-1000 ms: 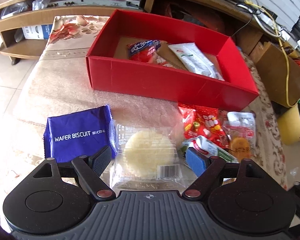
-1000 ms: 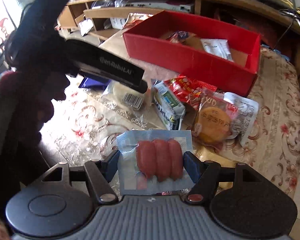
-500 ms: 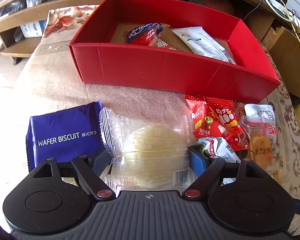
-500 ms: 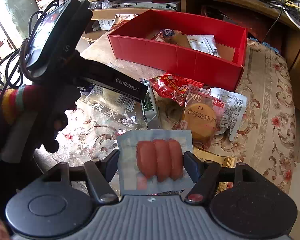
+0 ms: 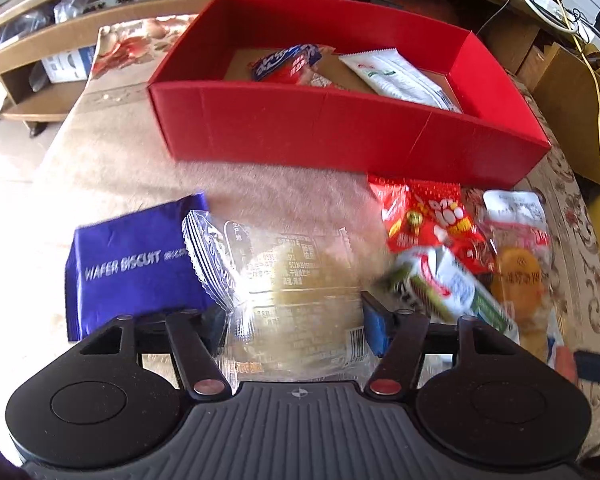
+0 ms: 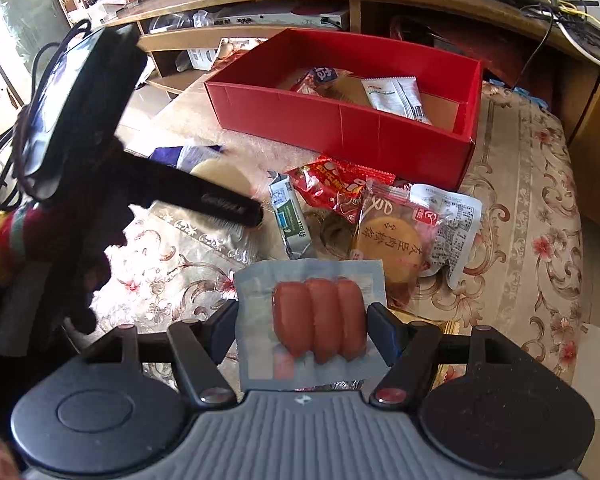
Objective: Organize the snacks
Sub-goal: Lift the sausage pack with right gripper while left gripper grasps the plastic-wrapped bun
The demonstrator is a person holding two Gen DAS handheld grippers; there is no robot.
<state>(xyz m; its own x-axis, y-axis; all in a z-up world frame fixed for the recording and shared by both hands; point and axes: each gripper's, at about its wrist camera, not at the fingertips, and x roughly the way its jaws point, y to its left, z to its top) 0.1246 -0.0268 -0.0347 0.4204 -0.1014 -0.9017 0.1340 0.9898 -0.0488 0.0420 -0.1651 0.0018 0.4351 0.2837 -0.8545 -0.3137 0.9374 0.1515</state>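
My left gripper (image 5: 296, 320) has just been closing its jaws on the clear-wrapped round cake (image 5: 292, 292), and they now pinch its wrapper from both sides, low down near me, so it will lift flat rather than fold. My right gripper (image 6: 302, 326) clamps the sausage pack (image 6: 314, 320) across its width, held clear above the bench (image 6: 512, 216), ready for carrying. The red box (image 5: 340, 136) sits beyond, open, with two packets already lying inside; that is where both belong, I judge. The blue wafer biscuit pack (image 5: 132, 268) and the red snack bag (image 5: 428, 216) wait outside it.
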